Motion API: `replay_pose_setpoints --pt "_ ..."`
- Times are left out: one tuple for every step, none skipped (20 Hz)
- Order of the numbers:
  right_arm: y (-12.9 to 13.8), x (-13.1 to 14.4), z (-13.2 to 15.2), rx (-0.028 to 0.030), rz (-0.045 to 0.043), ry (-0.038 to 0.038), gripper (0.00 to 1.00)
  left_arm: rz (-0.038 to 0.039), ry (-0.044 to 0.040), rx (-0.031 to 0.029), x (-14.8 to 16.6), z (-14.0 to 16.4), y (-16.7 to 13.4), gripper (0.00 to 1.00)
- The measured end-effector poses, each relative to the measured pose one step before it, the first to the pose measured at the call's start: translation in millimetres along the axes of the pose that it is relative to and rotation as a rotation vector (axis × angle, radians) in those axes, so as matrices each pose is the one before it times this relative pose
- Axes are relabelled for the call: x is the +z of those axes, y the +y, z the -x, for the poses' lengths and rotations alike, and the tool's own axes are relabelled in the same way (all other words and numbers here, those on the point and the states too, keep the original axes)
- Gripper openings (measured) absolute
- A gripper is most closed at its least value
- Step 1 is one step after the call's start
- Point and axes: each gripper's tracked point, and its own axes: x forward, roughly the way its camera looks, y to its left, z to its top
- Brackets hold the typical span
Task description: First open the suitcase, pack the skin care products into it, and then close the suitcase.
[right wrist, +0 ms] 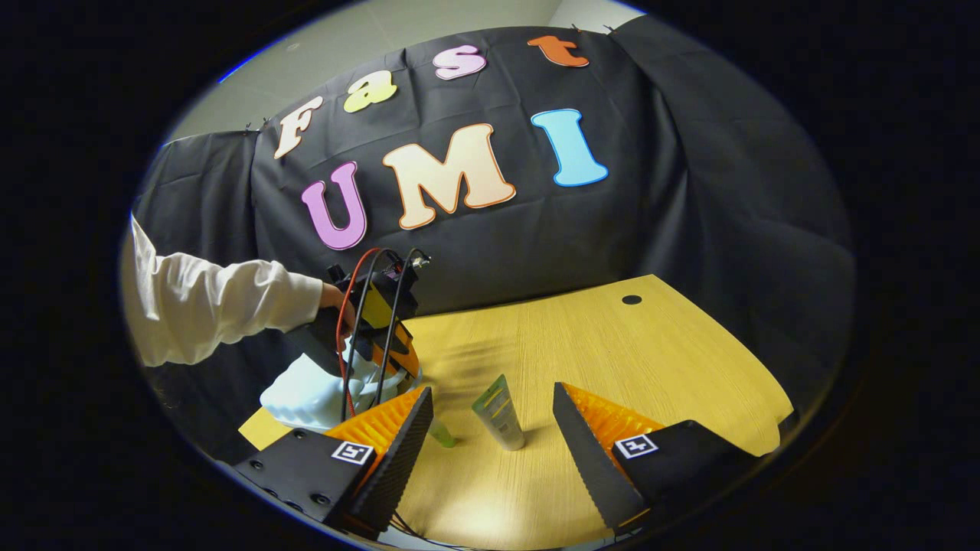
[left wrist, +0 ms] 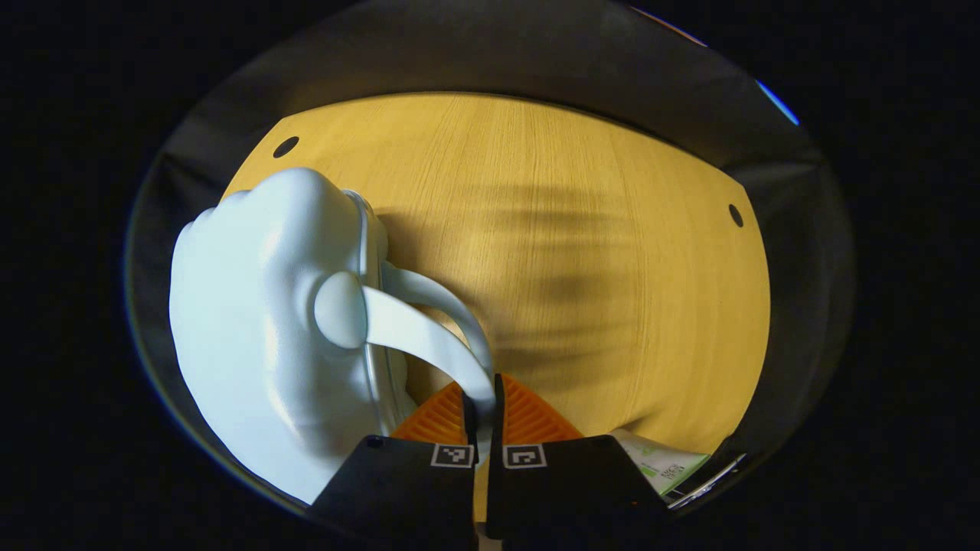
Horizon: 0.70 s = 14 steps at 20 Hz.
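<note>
A small white hard-shell suitcase [left wrist: 253, 329] stands on its side at the left of the wooden table [left wrist: 612, 252]. Its two curved handles [left wrist: 429, 337] arch toward me. My left gripper [left wrist: 484, 390] is shut on the end of the near handle. In the right gripper view the suitcase [right wrist: 306, 398] sits at the table's left edge, with the left gripper [right wrist: 398, 367] over it, held by a hand in a white sleeve [right wrist: 214, 306]. A green-and-grey skin care tube [right wrist: 499, 413] stands upright ahead of my open right gripper [right wrist: 491, 390], apart from its fingers.
A small green item [right wrist: 442, 436] lies partly hidden behind one right finger. A tube with a green label [left wrist: 662, 465] shows at the lower right of the left gripper view. Cable holes [left wrist: 736, 215] mark the table's far corners. Black cloth walls surround the table.
</note>
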Motion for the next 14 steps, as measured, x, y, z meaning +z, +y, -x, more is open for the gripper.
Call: replay_pose_setpoints --pt "0.91 -0.34 0.33 0.00538 0.0017 -0.0003 0.98 0.00641 -0.00556 -0.01486 0.26 0.3 0.49 0.0" --pt "1.6 0.65 0.86 0.00523 0.00196 0.00029 0.98 -0.00016 -0.01075 -0.00946 1.57 1.61 0.15 0.0" --pt "2.59 -0.57 0.65 0.00508 0.00345 -0.00072 0.98 -0.00012 -0.01022 -0.01019 0.88 2.34 -2.19 0.0" --pt "2.63 -0.39 -0.6 0.00499 0.00354 -0.00025 0.94 0.00065 -0.00836 -0.01284 1.11 2.66 -1.35 0.0" --pt "3.84 -1.17 1.94 0.00459 0.00397 -0.00048 0.98 0.0016 -0.01161 -0.01202 1.47 2.59 -0.05 0.0" --pt "3.28 0.22 0.62 0.00464 0.00436 0.00001 0.98 0.00314 -0.0141 -0.00833 1.75 2.26 -0.16 0.0" --pt "1.4 -0.18 0.0 0.00438 0.00271 0.00004 0.98 0.00112 -0.01007 -0.0075 1.36 1.33 0.19 0.0" --pt "2.4 0.54 -0.74 0.00568 0.0012 0.00129 0.98 0.00089 -0.00607 -0.00865 1.89 4.24 -0.13 0.0" --pt "2.54 -1.24 1.1 0.00528 0.00015 0.00281 0.98 0.00202 -0.01271 -0.01257 2.25 4.31 -0.54 0.0" --pt "2.5 -0.86 0.33 0.00536 0.00011 0.00242 0.98 0.00657 -0.0158 -0.0099 2.67 4.79 0.34 0.0" --pt "2.91 -0.52 1.76 0.00495 0.00162 0.00053 0.98 0.00954 -0.01808 -0.01 2.88 3.4 0.6 0.0" --pt "2.94 0.2 1.06 0.00432 0.00192 -0.00128 0.98 0.01391 -0.01771 -0.0109 3.57 4.3 -0.11 0.0" --pt "4.05 -0.36 1.61 0.00714 0.0004 0.0 0.98 0.01389 -0.01801 -0.01327 3.42 5.01 0.04 0.0" --pt "1.99 -0.19 -0.09 0.00468 0.00017 0.00161 0.98 0.01397 -0.01811 -0.01102 3.9 5.5 1.18 0.0"
